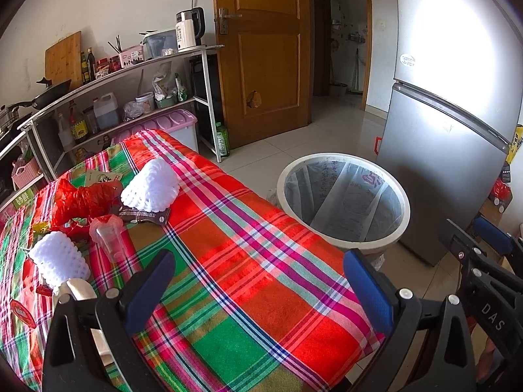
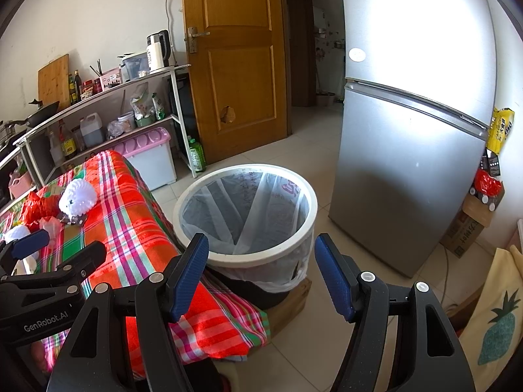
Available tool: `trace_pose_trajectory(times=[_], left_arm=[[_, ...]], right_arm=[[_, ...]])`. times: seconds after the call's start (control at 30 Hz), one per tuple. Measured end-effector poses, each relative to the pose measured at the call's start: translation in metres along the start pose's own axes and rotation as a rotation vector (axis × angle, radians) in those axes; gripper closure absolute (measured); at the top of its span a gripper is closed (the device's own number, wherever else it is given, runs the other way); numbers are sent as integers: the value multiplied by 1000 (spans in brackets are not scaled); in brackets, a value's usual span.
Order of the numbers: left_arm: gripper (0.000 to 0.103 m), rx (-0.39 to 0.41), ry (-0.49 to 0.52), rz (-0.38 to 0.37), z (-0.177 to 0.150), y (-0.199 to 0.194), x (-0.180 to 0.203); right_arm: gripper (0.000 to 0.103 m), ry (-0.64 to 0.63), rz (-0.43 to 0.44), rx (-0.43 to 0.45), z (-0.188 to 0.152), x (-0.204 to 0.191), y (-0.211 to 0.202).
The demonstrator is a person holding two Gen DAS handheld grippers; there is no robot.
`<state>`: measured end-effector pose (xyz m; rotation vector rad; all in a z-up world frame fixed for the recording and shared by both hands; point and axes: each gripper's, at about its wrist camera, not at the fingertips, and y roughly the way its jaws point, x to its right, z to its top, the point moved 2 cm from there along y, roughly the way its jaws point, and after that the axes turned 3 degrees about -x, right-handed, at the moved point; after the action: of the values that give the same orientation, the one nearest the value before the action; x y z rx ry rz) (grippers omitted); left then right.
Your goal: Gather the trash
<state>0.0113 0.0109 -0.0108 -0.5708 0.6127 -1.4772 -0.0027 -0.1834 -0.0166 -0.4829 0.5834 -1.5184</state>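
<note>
A worktop (image 1: 248,271) covered in a red, green and pink plaid cloth fills the near ground, standing on a pale tiled floor (image 2: 294,150). Behind it a metal shelf rack (image 1: 130,75) carries an electric kettle (image 1: 189,29), bottles, jars and a wooden cutting board (image 1: 63,58); a pink-lidded storage box (image 1: 176,124) sits under it, beside a brown wooden door (image 1: 261,49). A silver two-door fridge (image 2: 412,137) stands to the right.

The trash lies in a cluster at the far left of the cloth: a white foam fruit net (image 1: 152,186) touching a dark snack wrapper (image 1: 143,215), a crumpled red plastic bag (image 1: 85,199), a clear plastic cup (image 1: 109,235) and a second white foam net (image 1: 60,259). A white-rimmed trash bin (image 2: 245,209) lined with a translucent bag stands on the floor just beside the worktop's edge.

The left hand-held gripper (image 1: 258,290) hangs above the bare cloth with its blue-padded jaws spread wide and nothing between them. The right hand-held gripper (image 2: 261,277) hangs near the bin's rim, jaws likewise spread and empty.

Only the right wrist view shows the wooden base (image 2: 291,303) under the bin, a cardboard box (image 2: 467,228) by the fridge and a pineapple-print cushion (image 2: 493,326). The left view alone shows the cup and wrapper clearly
</note>
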Motion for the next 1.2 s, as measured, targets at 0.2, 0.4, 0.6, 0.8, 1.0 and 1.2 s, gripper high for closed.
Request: trace_pose_trajectory(times=[0.2,0.4,0.6,0.8,1.0,1.2], left_arm=[[0,0,-1,1,0,0,0],[0,2,-2,3,0,-1,0],[0,3,-3,4,0,-1,-1],[0,3,-6,4,-1,-1,-1],[0,2,-10,7,0,-1,-2],[0,1,-15,11,0,-1,-5]], right_arm=[[35,0,1,0,0,0,0],[35,0,0,0,0,0,1],[35,-2,1,-1,0,-1,1],[35,-2,3,0,0,-1,1],[35,-4,3,0,-2,-4,1],[35,-8,3,0,-2,-5,2]])
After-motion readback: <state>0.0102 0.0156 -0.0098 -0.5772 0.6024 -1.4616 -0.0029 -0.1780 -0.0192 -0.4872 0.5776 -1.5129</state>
